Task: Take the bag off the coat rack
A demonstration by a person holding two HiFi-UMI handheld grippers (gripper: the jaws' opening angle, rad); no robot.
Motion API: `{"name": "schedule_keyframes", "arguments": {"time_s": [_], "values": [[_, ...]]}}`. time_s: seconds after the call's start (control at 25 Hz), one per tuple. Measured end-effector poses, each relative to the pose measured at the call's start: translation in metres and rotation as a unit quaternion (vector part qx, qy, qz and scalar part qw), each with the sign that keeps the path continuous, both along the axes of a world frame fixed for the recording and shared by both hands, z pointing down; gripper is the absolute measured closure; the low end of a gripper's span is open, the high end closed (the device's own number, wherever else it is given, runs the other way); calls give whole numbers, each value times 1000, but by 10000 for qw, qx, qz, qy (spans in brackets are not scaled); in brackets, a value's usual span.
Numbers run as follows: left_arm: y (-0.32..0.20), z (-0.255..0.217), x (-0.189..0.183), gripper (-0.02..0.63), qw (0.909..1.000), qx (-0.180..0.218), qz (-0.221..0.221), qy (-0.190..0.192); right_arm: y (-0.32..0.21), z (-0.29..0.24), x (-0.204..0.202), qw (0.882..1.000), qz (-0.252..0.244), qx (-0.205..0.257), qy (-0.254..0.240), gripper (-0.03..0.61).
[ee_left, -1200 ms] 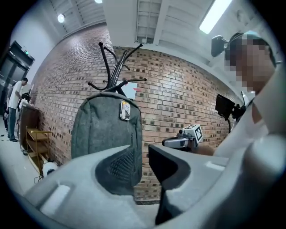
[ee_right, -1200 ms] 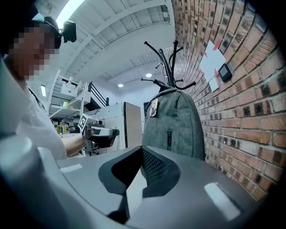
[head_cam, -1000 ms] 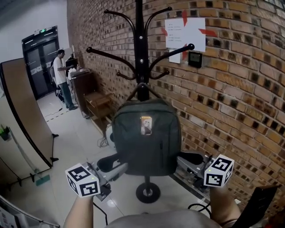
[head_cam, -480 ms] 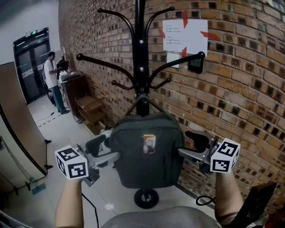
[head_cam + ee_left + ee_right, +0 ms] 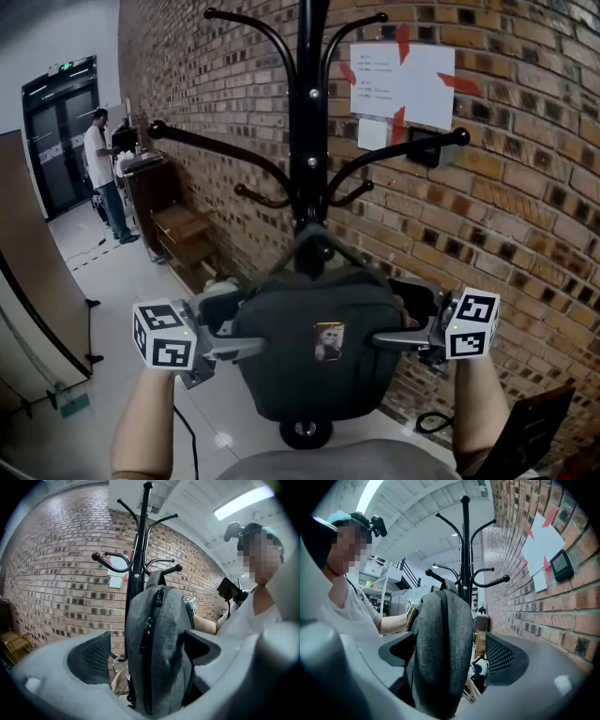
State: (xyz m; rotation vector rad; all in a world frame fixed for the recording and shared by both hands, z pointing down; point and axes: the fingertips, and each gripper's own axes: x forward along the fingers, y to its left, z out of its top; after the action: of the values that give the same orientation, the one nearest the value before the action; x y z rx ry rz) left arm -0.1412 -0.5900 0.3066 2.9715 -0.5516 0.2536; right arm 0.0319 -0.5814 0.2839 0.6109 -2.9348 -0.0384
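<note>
A dark grey bag (image 5: 319, 347) hangs by its strap from the black coat rack (image 5: 309, 112) in front of a brick wall. My left gripper (image 5: 230, 323) is at the bag's left side and my right gripper (image 5: 405, 317) at its right side. In the left gripper view the bag (image 5: 157, 653) stands between the jaws, which are opening; the far pad is clear of the fabric. In the right gripper view the bag (image 5: 443, 648) likewise sits between opening jaws, with a gap at the wall-side pad (image 5: 504, 656).
Papers (image 5: 403, 80) and a small black device (image 5: 427, 150) are on the brick wall. A person (image 5: 98, 173) stands by a wooden cabinet (image 5: 150, 187) at the back left, near dark doors (image 5: 56, 131). A brown partition (image 5: 37, 281) is at the left. The rack's round base (image 5: 305, 433) is on the floor.
Both grippers have risen from the bag's lower corners to its upper sides, and their jaws have spread apart. The bag still hangs from the rack.
</note>
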Motion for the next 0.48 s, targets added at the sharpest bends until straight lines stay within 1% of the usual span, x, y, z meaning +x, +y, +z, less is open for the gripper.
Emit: {"name": "schedule_keyframes", "arguments": {"time_s": [0.16, 0.4, 0.44, 0.48], "values": [[-4, 4, 7, 120, 9985, -173, 480, 176, -5, 5, -3, 9991, -338, -199, -162, 92], [-2, 5, 22, 123, 9924, -361, 1120, 362, -5, 16, -21, 9952, -857, -458, -151, 91], [1, 6, 25, 126, 9905, -420, 1249, 391, -4, 18, -25, 9941, -939, -517, -173, 94], [3, 7, 28, 145, 9886, -476, 1368, 412, -2, 19, -28, 9928, -1031, -569, -215, 123]]}}
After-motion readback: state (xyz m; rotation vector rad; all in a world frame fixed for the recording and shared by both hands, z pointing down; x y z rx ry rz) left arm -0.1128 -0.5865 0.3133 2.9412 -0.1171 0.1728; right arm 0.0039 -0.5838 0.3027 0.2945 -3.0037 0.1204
